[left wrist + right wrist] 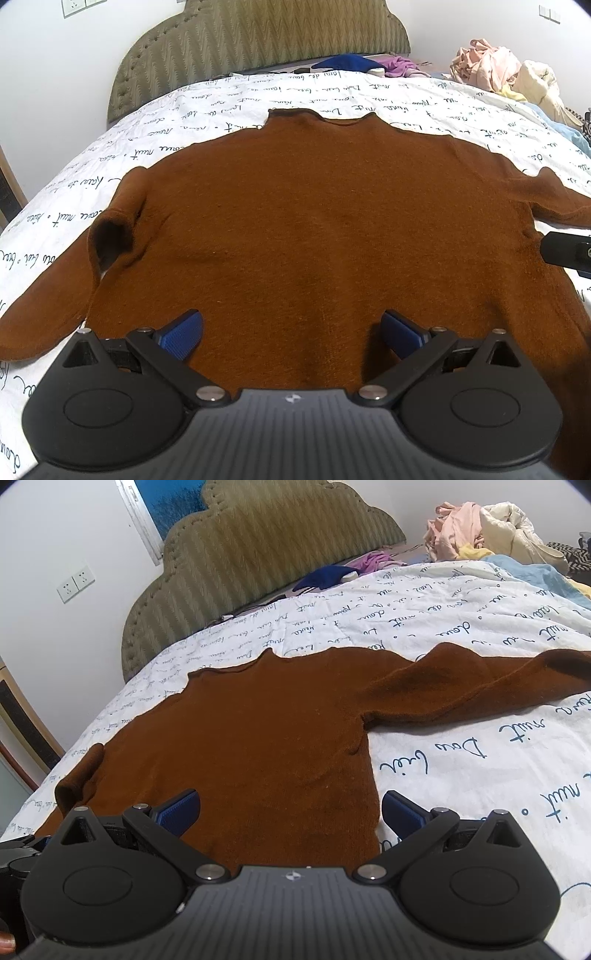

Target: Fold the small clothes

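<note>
While both claws gape wide and hold nothing, the left claw [291, 334] hangs over the lower part of the brown sweater [314, 229], the right claw [290, 812] astride its right edge. It lies flat on the bed [480, 775]; beyond, a clothes pile [480, 528].

- The black left gripper with blue ribbed pads [291, 334] points forward, its two fingers spread wide apart with nothing between them.
- The matching black right gripper with blue pads [290, 812] is likewise spread wide, its fingers gripping nothing.
</note>
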A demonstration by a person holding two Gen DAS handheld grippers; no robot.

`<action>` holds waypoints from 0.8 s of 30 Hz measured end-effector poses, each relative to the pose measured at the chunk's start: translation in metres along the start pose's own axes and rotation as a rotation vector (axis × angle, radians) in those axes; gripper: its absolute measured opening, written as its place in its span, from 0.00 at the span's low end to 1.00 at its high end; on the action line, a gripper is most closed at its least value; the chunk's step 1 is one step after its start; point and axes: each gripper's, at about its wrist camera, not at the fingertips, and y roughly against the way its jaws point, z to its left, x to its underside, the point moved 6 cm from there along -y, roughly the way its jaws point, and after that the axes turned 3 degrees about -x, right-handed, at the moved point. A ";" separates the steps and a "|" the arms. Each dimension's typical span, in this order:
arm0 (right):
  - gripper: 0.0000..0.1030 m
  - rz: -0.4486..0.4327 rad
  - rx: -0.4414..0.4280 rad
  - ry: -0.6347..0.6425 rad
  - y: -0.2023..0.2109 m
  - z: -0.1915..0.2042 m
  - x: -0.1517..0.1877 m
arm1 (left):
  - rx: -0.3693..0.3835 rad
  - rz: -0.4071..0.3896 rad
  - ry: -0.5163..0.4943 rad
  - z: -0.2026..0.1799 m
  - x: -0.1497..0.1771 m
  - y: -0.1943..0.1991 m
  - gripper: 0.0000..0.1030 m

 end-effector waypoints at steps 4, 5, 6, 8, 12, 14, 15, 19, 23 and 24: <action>1.00 0.007 0.016 0.009 -0.001 -0.001 0.000 | -0.002 0.001 -0.006 -0.002 0.000 0.000 1.00; 1.00 0.010 0.023 0.007 -0.001 -0.002 0.001 | -0.003 0.001 -0.008 -0.003 -0.001 0.000 1.00; 1.00 0.011 0.029 0.000 -0.001 -0.004 0.001 | -0.003 0.000 -0.009 -0.004 -0.001 0.000 1.00; 1.00 -0.007 0.042 -0.016 0.001 -0.009 0.000 | -0.002 -0.005 -0.008 -0.004 -0.002 0.002 1.00; 1.00 -0.073 0.067 -0.046 0.013 -0.025 -0.004 | -0.005 -0.014 -0.010 -0.004 -0.004 0.005 1.00; 1.00 -0.125 0.102 -0.073 0.023 -0.042 -0.010 | -0.004 -0.013 -0.014 -0.005 -0.004 0.006 1.00; 1.00 -0.149 0.125 -0.088 0.028 -0.051 -0.012 | -0.005 -0.009 -0.014 -0.005 -0.004 0.005 1.00; 1.00 -0.236 0.217 -0.191 0.053 -0.101 -0.020 | -0.005 0.000 -0.014 -0.006 -0.003 0.003 1.00; 1.00 -0.361 0.270 -0.348 0.088 -0.164 -0.027 | -0.008 0.006 -0.018 -0.007 -0.004 0.002 1.00; 1.00 -0.384 0.277 -0.388 0.094 -0.177 -0.028 | -0.009 0.009 -0.018 -0.007 -0.004 0.001 1.00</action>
